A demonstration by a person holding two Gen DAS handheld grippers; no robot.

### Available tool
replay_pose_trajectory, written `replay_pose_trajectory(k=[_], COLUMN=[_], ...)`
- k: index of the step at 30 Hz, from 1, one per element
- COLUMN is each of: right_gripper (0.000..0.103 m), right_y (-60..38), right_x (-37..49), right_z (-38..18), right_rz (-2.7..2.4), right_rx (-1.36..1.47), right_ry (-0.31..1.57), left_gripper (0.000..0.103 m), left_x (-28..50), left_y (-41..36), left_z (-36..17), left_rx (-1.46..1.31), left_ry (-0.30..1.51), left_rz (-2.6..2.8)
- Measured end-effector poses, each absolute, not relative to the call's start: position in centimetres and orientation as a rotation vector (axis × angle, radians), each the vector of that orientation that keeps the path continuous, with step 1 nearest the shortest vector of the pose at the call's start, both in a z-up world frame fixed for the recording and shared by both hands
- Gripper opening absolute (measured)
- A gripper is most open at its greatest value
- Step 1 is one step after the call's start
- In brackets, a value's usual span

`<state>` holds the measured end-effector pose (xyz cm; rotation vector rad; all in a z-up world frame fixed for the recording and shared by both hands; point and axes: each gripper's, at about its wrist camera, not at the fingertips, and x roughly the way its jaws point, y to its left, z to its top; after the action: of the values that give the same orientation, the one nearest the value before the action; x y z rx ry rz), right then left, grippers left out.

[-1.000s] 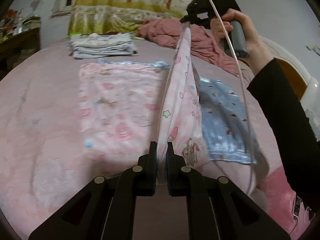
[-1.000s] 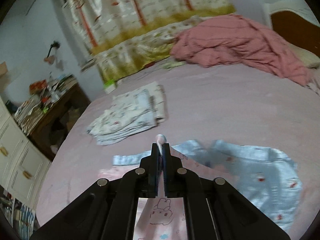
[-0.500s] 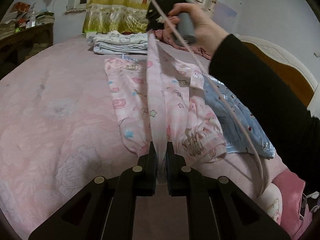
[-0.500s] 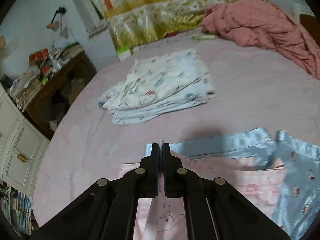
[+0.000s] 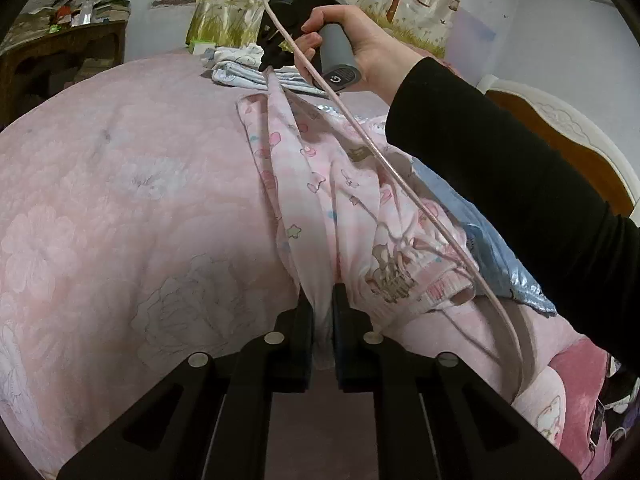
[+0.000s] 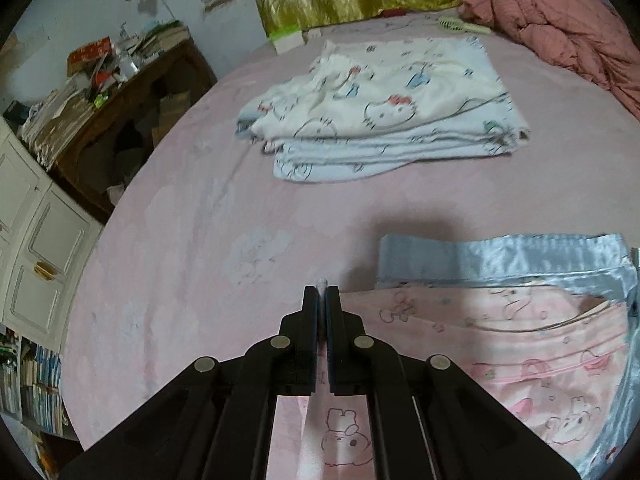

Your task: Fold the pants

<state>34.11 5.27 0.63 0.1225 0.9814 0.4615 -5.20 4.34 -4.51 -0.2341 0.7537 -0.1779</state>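
Observation:
Pink printed pants (image 5: 340, 200) lie on the pink bed, folded lengthwise with one half laid over the other. My left gripper (image 5: 322, 304) is shut on their near edge, where the cloth bunches between the jaws. At the far end the right gripper (image 5: 269, 67), carried by a hand (image 5: 360, 48) in a black sleeve, is shut on the other end of that edge. In the right wrist view my right gripper (image 6: 321, 294) pinches a thin pink fold, with the pants (image 6: 520, 344) spread low to its right.
Shiny blue pants (image 6: 500, 256) lie under the pink ones. A folded stack of white cartoon-print clothes (image 6: 384, 112) sits further back. A rumpled red quilt (image 6: 560, 24) lies at the far right. A cluttered wooden desk (image 6: 120, 88) and white cabinets stand left. A pink cable (image 5: 380, 152) trails over the pants.
The right gripper swung left and down, carrying the raised pant edge over the other half. The left gripper shifted slightly. The pants now lie narrower and lower on the bed.

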Motion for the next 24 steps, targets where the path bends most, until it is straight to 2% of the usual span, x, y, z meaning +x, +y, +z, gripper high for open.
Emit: replay_pose_trajectory(k=[6, 8, 10, 11, 12, 13, 15, 24], right_gripper=[0.003, 0.003, 0.005, 0.012, 0.025, 0.030, 0.054, 0.055], right_y=[6.3, 6.4, 6.3, 6.1, 6.0, 5.8, 5.1, -4.3], right_x=[34.1, 34.3, 34.5, 34.4, 34.4, 34.2, 33.5, 28.3], right_z=[-0.4, -0.6, -0.9, -1.0, -0.9, -0.6, 0.6, 8.6], right_rz=[0.484, 0.488, 0.510, 0.524, 0.539, 0.546, 0.537, 0.556], right_rx=[0.087, 0.098, 0.118, 0.129, 0.138, 0.146, 0.148, 0.237], right_ry=[0.992, 0.995, 1.014, 1.017, 1.017, 1.009, 0.953, 0.733], left_gripper=[0.013, 0.036, 0.047, 0.050, 0.051, 0.053, 0.056, 0.061], left_x=[-5.1, -5.2, -5.0, -5.0, -4.9, -4.2, -4.0, -1.3], left_y=[4.2, 4.2, 4.6, 4.8, 5.0, 5.5, 5.8, 8.6], left_z=[-4.5, -4.6, -4.5, -4.4, -4.4, -4.3, -4.0, 1.4], left_rx=[-0.224, -0.217, -0.218, -0.221, -0.226, -0.231, -0.226, -0.142], left_ry=[0.770, 0.778, 0.774, 0.777, 0.779, 0.781, 0.781, 0.645], left_rz=[-0.176, -0.154, -0.131, -0.126, -0.127, -0.129, -0.121, -0.062])
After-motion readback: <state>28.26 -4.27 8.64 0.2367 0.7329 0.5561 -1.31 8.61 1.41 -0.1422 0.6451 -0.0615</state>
